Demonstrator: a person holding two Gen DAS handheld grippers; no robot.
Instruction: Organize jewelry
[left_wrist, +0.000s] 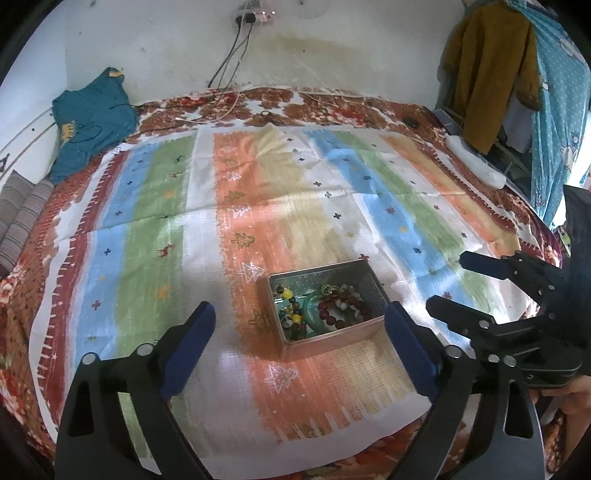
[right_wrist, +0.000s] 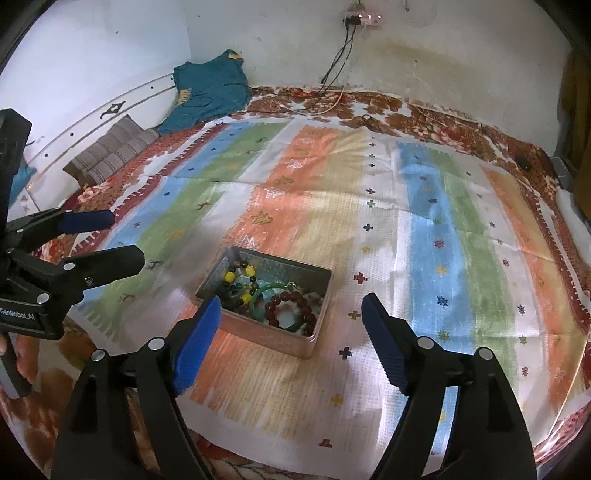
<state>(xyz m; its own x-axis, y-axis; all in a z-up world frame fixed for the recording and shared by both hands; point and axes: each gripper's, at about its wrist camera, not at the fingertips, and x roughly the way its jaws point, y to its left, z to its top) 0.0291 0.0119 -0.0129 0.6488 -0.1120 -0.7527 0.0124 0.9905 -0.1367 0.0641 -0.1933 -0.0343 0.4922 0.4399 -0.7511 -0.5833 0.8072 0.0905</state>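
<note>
Left wrist view: the left gripper (left_wrist: 300, 325) hangs over the striped cloth (left_wrist: 155, 229) with its blue-padded jaws spread wide and nothing between them. Just ahead sits the open metal tin (left_wrist: 328, 345), on the orange stripe, holding a dark red bead bracelet (left_wrist: 341, 308), a green bangle (left_wrist: 314, 306) and a strand of yellow and dark beads (left_wrist: 290, 308) (all heaped together, the rest is hard to separate). The right gripper (left_wrist: 448, 282) hovers to the tin's right, jaws apart.

Right wrist view: the right gripper (right_wrist: 291, 314) is empty too, fingers parted, the tin (right_wrist: 280, 341) between and just beyond them. Same contents: red bracelet (right_wrist: 291, 306), bangle (right_wrist: 258, 301), yellow beads (right_wrist: 236, 282). The left gripper (right_wrist: 122, 238) stands open at left.
</note>
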